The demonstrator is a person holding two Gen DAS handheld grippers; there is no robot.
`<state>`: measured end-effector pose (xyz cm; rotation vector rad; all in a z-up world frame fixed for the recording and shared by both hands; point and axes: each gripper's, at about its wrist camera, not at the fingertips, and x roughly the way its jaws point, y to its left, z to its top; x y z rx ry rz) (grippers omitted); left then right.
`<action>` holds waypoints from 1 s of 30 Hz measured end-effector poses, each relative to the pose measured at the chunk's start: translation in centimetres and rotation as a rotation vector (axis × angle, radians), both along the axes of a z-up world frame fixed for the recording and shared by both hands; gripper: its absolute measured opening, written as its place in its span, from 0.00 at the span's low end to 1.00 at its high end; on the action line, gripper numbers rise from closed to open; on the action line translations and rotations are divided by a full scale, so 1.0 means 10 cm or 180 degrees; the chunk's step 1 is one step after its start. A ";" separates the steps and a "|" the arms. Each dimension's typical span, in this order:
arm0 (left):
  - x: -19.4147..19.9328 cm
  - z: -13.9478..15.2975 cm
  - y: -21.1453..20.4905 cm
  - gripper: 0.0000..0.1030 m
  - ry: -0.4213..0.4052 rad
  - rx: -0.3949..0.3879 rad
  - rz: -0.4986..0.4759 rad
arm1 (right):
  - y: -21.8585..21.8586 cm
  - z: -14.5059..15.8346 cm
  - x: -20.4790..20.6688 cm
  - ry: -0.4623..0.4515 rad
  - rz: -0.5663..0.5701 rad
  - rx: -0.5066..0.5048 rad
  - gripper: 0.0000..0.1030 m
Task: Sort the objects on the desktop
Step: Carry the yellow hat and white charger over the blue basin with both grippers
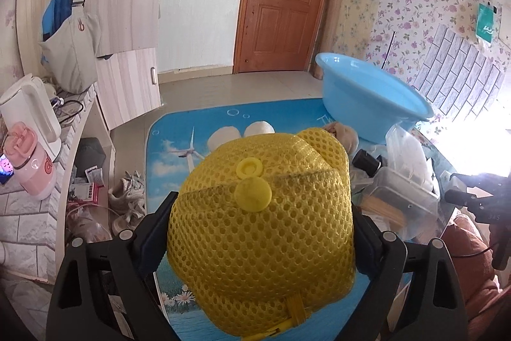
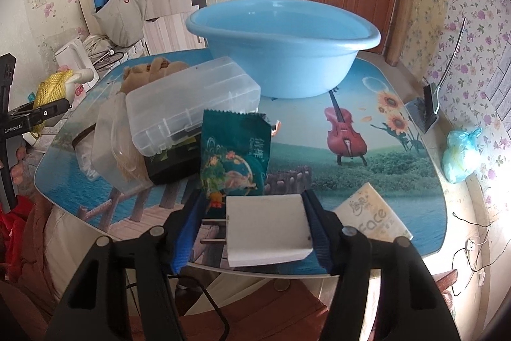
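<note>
1. Round glass-topped table with a printed seaside and cello scene: carries every item below. Its near edge lies just under the right claw.

2. Large pale-blue plastic basin: stands upright on the far side of the table, mouth open and apparently empty. Judged to be the collecting vessel. It lies straight ahead of the right claw and ahead and to the right of the left claw; in the left wrist view it sits beyond the clutter.

3. Clutter pile: clear plastic lidded case resting on other boxes, a tan soft toy behind it, a dark-green printed foil sachet standing in front. The pile stands between the left claw and the basin, and left of the right claw's direct line.

4. Yellow plastic mesh ball with a round cap: gripped by the left claw, jaws wide and pressed against both its sides, held above the table's left edge.

5. White tissue pack marked "face": flat on the table, just right of the right claw.

6. White flat wall-plug adapter: clamped in the right claw, pads on its two broad edges, prongs pointing left, long axis running away toward the basin. Judged the nearer hand with the clearer path to the basin.
</note>
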<state>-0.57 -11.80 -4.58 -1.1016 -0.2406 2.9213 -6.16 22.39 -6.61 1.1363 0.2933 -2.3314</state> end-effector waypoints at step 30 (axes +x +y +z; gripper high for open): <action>-1.11 0.85 0.90 0.91 0.0254 0.0121 -0.0594 | -0.17 0.86 -0.79 0.0335 0.0112 -0.0420 0.59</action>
